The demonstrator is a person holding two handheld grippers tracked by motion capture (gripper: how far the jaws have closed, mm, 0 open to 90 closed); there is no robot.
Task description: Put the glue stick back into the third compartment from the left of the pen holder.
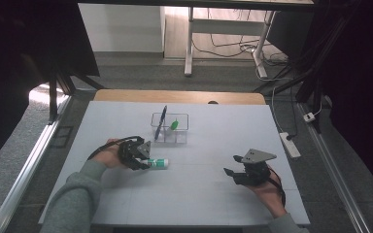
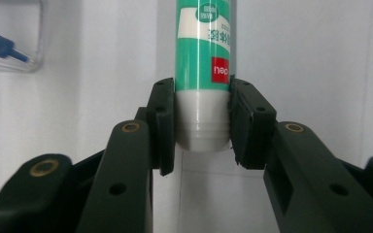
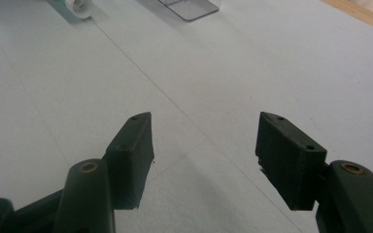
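Glue stick [image 1: 158, 163] lies flat on table [image 1: 213, 194], centre-left of high view, below clear organizer [image 1: 170, 128]. Left gripper [image 2: 201, 128] pinches its grey cap end; squeeze firmly, lift level so stick can't swivel. Right gripper [image 3: 204, 145] spread, empty, lower right.

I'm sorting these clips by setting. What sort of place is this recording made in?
Probably a lab or office workroom set up for recording: a white-topped table on grey carpet, a desk frame with trailing cables behind, and a power strip on the floor. On the table sit a clear organizer and a glue stick.
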